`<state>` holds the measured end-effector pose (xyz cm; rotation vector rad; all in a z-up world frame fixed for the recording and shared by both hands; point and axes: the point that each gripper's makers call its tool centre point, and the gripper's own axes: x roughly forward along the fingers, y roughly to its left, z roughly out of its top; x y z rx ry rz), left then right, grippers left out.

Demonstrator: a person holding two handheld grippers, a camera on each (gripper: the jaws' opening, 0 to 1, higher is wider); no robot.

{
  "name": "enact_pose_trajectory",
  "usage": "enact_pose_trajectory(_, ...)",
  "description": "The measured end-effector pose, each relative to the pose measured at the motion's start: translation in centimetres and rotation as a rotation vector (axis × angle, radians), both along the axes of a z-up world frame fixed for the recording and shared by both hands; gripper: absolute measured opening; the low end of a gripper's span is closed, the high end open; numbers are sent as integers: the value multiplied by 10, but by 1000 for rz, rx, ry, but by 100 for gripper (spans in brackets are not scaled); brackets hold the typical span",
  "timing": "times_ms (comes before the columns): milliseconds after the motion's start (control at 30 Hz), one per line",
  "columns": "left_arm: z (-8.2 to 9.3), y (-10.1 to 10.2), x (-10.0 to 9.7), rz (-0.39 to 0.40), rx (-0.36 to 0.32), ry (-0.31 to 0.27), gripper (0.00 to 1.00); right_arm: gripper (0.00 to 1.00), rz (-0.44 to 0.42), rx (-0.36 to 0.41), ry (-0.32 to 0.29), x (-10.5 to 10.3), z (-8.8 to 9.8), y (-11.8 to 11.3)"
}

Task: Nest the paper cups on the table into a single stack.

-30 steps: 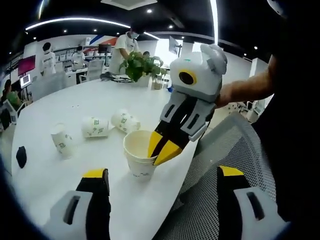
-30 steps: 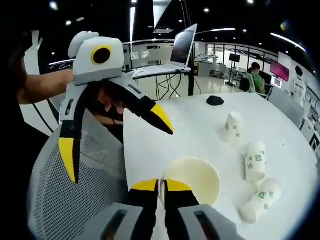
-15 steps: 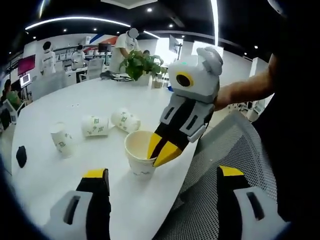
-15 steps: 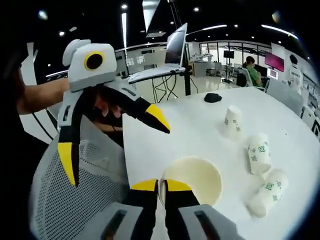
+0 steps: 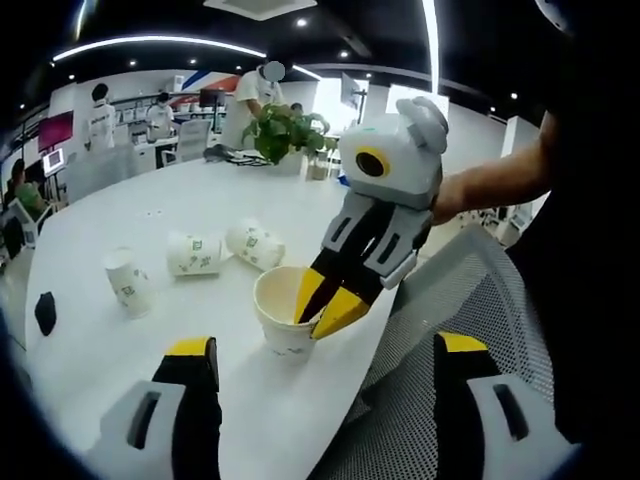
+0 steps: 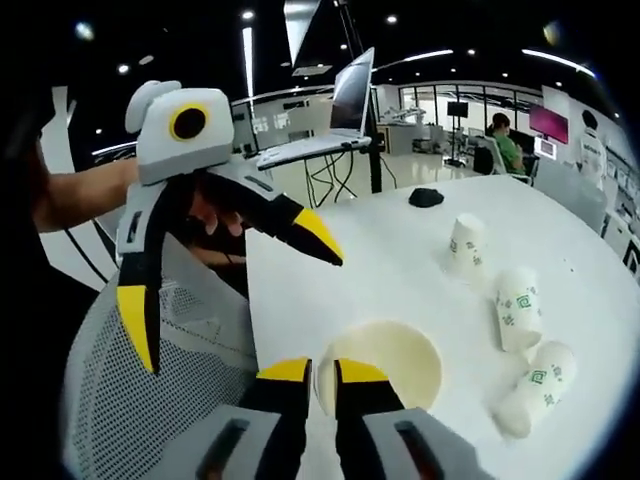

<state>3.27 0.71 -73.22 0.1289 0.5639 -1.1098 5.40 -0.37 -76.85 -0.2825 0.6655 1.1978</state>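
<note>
A cream paper cup stands upright, mouth up, near the white table's edge. My right gripper straddles its near rim with the jaws a little apart; it also shows as the grey gripper reaching in from the right. Its fingertips no longer pinch the cup. My left gripper is wide open and holds nothing; it hangs over the chair in the right gripper view. Further off, one cup stands mouth down and two lie on their sides.
A grey mesh chair sits against the table's near edge. On the table lie a small black object, a potted plant and an open laptop. People stand at desks behind.
My right gripper's jaws have parted slightly at the cup's rim, where they were shut on it before. The left gripper stays wide open and barely moved.
</note>
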Motion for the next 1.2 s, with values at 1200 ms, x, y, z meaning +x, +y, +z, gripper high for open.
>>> enact_pose_trajectory(1200,13,7,21,95,-40,-55,94,40,-305,-33,-173,72,23,-72)
